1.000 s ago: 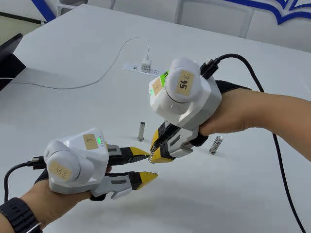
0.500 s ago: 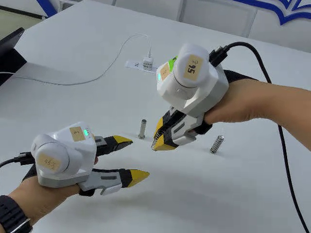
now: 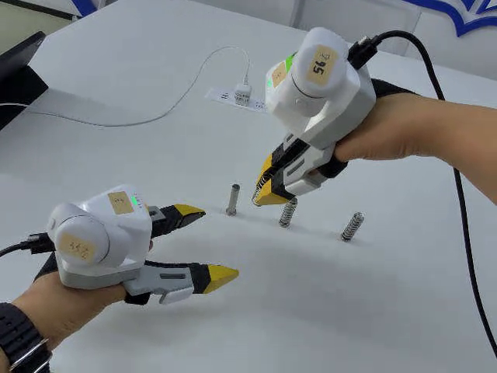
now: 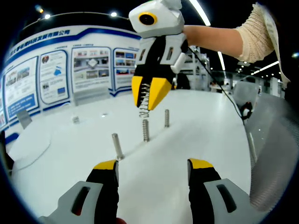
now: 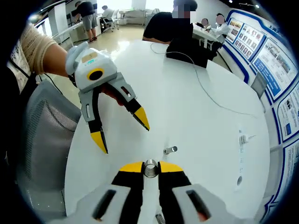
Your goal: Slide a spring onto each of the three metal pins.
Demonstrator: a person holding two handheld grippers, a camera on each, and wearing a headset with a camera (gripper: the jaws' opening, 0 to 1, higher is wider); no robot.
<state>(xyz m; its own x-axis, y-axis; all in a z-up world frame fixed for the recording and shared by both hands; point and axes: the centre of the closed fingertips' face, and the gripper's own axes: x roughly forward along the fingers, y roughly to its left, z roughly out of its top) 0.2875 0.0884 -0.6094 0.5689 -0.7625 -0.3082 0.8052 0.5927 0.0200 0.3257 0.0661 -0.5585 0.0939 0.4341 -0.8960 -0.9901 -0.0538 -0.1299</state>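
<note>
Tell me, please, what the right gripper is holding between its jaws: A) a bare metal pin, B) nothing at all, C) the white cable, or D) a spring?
D: the right gripper is shut on a spring, whose coils show between its yellow tips in the left gripper view.

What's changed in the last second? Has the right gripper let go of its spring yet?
No. The right gripper still pinches the spring. It has moved away from the left gripper, uncovering the middle pin, which already wears a spring. The left gripper drew back toward the person, jaws open. The bare pin and the far pin, also sprung, stayed put.
</note>
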